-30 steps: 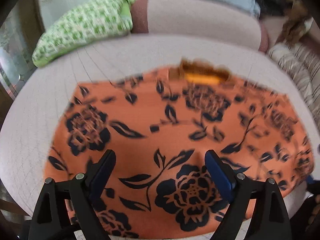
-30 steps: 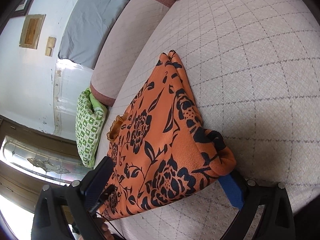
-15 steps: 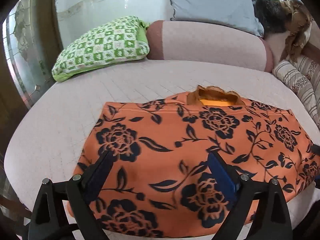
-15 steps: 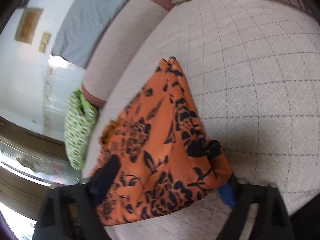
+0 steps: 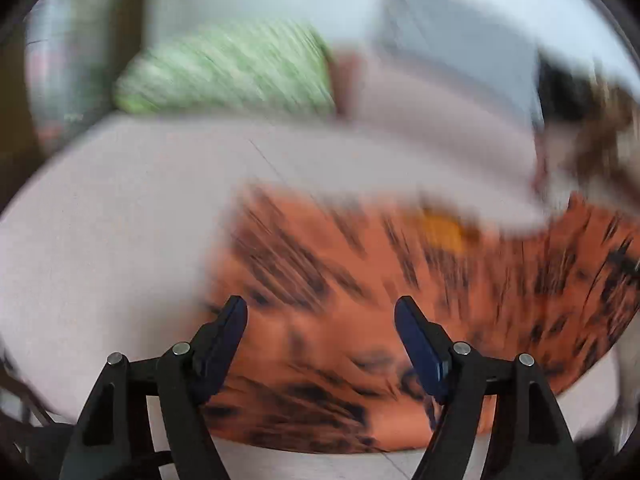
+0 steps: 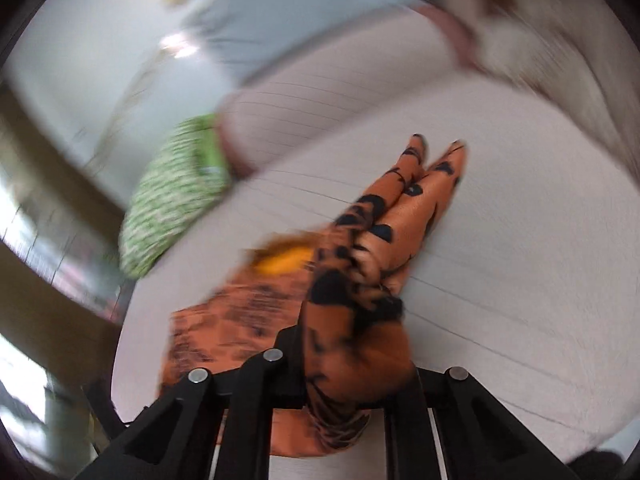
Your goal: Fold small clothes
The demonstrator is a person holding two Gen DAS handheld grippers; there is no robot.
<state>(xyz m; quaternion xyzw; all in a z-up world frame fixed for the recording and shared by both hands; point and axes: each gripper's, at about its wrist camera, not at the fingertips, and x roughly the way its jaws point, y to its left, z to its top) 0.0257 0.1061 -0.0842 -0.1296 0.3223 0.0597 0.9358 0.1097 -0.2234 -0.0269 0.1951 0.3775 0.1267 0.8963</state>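
Note:
An orange garment with black flowers (image 5: 400, 264) lies on the pale quilted sofa seat (image 5: 100, 220); the picture is blurred by motion. My left gripper (image 5: 320, 306) hovers over the garment's near left part. Its jaws are closing but still stand apart, and the pads do not press the cloth. In the right wrist view my right gripper (image 6: 352, 344) is shut on a bunched corner of the orange garment (image 6: 404, 208). That edge is lifted off the seat (image 6: 520, 240), and the cloth hides the fingertips.
A green checked pillow (image 5: 228, 68) (image 6: 176, 192) lies at the far left of the seat against the backrest (image 5: 420, 100). A grey cushion (image 5: 460, 40) leans behind it. Striped and brown fabrics sit at the far right. The seat's front edge runs just below the garment.
My right gripper went from wide open around the garment's corner to shut on it, then rose and rolled with it. My left gripper shifted toward the garment's left edge and its jaws narrowed.

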